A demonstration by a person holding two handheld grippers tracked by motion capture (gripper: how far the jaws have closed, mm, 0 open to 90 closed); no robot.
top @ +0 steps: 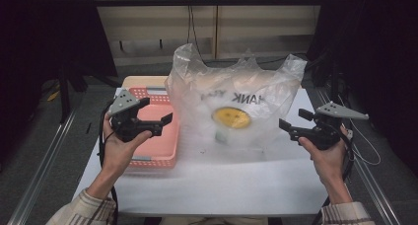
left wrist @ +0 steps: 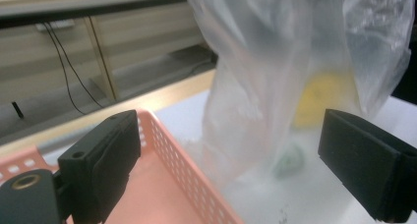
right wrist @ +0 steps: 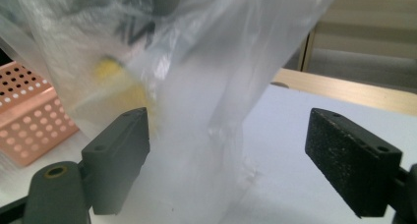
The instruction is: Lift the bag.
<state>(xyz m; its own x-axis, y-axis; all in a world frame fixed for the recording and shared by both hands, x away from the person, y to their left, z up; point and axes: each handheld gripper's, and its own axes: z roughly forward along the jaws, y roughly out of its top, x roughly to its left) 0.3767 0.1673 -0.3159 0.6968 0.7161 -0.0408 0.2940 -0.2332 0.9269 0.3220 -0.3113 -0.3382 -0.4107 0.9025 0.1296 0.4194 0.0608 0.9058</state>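
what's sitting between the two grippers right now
In the high view, a clear plastic bag with a yellow-topped item inside stands between the left gripper and right gripper; both are open.

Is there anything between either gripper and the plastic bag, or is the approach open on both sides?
Nothing visible blocks either side. The left gripper hangs open over the pink basket, facing the plastic bag across bare air. The right gripper, also open, faces the bag's other side over bare white table.
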